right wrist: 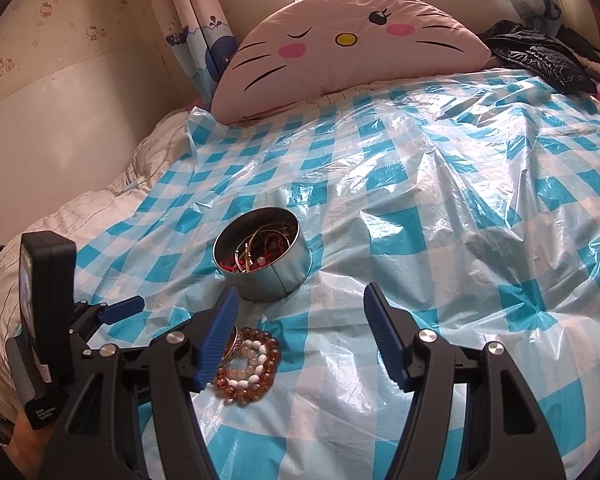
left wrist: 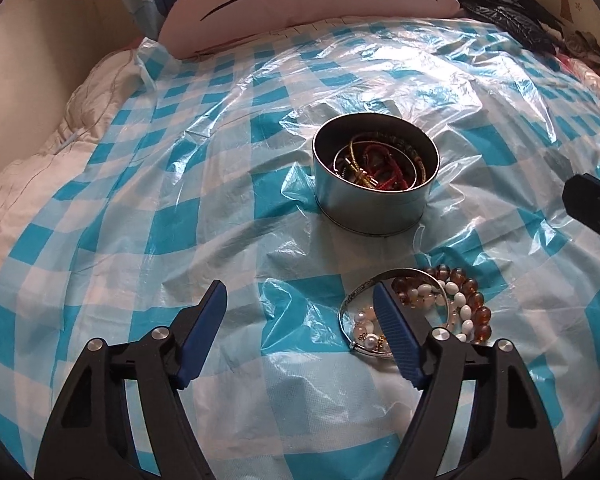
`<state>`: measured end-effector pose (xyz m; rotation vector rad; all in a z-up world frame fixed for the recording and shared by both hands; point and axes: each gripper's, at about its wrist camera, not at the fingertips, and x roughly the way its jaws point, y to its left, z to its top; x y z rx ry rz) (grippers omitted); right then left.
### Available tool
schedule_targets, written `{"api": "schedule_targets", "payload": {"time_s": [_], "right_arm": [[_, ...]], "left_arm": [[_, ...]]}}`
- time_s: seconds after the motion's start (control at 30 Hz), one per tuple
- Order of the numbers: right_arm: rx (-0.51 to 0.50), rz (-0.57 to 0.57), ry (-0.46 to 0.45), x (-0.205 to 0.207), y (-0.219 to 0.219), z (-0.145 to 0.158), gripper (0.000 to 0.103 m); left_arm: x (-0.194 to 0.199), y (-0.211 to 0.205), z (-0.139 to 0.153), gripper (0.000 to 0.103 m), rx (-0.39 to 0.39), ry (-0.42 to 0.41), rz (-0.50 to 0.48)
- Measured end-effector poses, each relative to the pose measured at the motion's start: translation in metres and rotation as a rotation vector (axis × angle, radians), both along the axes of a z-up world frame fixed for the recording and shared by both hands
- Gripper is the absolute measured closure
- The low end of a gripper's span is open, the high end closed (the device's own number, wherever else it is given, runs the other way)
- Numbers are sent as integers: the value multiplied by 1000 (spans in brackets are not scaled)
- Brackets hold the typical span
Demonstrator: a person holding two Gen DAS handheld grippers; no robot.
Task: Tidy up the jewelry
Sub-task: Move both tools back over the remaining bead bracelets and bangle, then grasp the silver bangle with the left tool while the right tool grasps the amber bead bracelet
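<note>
1. Left gripper [left wrist: 300, 292]: wide open, holding nothing.
2. Right gripper [right wrist: 300, 296]: wide open, holding nothing too.
3. Bracelets [left wrist: 440, 308]: heaped on checked sheet [left wrist: 140, 200], near round tin [left wrist: 374, 200].
4. Inside tin: maybe more bangles, tangled.

A tin [left wrist: 374, 184] holding jewelry sits on the bed [left wrist: 180, 220] ahead of the left gripper [left wrist: 300, 300]; bracelets [left wrist: 428, 312] lie between them, at its right finger.

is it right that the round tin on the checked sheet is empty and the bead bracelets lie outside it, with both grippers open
Not quite: the round tin is not empty. The left wrist view shows red and gold bangles inside. The bead bracelets do lie outside it, and the left gripper and right gripper are open.
</note>
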<state>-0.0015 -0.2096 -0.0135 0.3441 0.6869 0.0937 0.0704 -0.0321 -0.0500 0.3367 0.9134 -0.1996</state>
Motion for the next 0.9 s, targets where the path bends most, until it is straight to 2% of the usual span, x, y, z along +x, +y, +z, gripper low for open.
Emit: {"api": "schedule_targets", "payload": {"time_s": [0.17,0.27,0.3,0.4,0.47,0.57,0.67,0.73,0.83,0.9], "right_arm": [[3,10,3,1,0,0,40],[4,9,3,1,0,0,38],[5,8,2,1,0,0,38],[10,6,0,2,-1,0,38],[10,8,0,2,-1,0,38],[10,14,1,2,-1,1,38],[13,14,1,2,-1,1,38],[16,11,1,2,-1,1,38],[20,8,3,2,-2,1,38],[18,10,8,2,-1,0,38]], "left_arm": [[11,-12,-12,35,55,51,-76],[14,-17,-19,42,96,60,-106],[15,-17,-19,47,109,52,-92],[23,-1,-18,56,50,63,-4],[25,6,-18,60,15,72,12],[22,-1,-18,64,30,67,-36],[19,-14,-25,75,69,77,-87],[16,-21,-27,93,66,87,-114],[11,-25,-28,97,86,72,-126],[12,-19,-25,99,62,72,-92]]}}
